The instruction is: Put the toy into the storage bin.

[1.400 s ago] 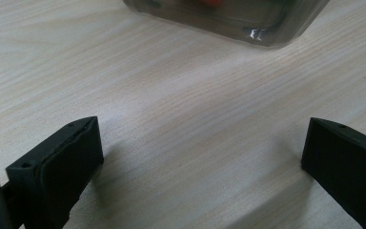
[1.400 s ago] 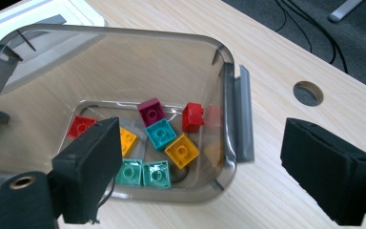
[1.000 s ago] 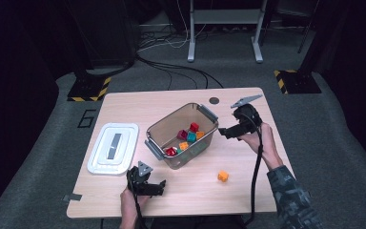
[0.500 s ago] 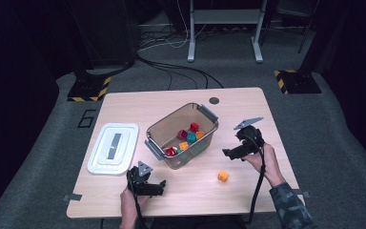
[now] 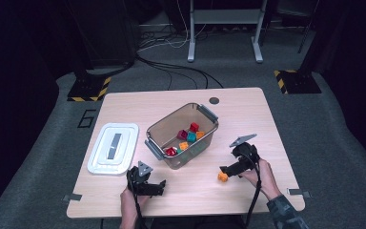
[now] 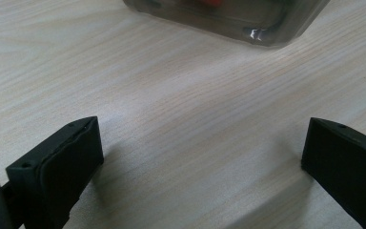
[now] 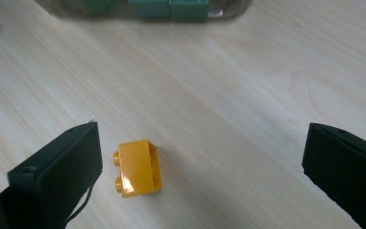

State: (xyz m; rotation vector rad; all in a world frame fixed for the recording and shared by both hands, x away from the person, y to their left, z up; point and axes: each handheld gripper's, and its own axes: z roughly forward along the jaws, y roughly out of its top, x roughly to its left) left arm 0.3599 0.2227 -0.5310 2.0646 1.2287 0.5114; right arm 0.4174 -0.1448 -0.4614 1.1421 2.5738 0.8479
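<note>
While set on the table (image 5: 248, 109) with the lid (image 5: 113, 148) off and parked to its left, bin (image 5: 183, 134) stands open-topped, ready to take more bricks; holds several coloured ones already, red, teal and orange, by the near end. Left gripper (image 5: 148, 183) low over bare wood just short of the bin's near corner, jaws spread wide on nothing, seemingly idling out of the way. Right gripper (image 5: 223, 170) down at the lone orange brick (image 5: 223, 177), jaws at full spread after just opening, nothing gripped. Brick (image 7: 137, 167) on its side, studs toward the left pad, close to it but apart, far from the other: probably lined up for a pinch, then a lift into the bin.
</note>
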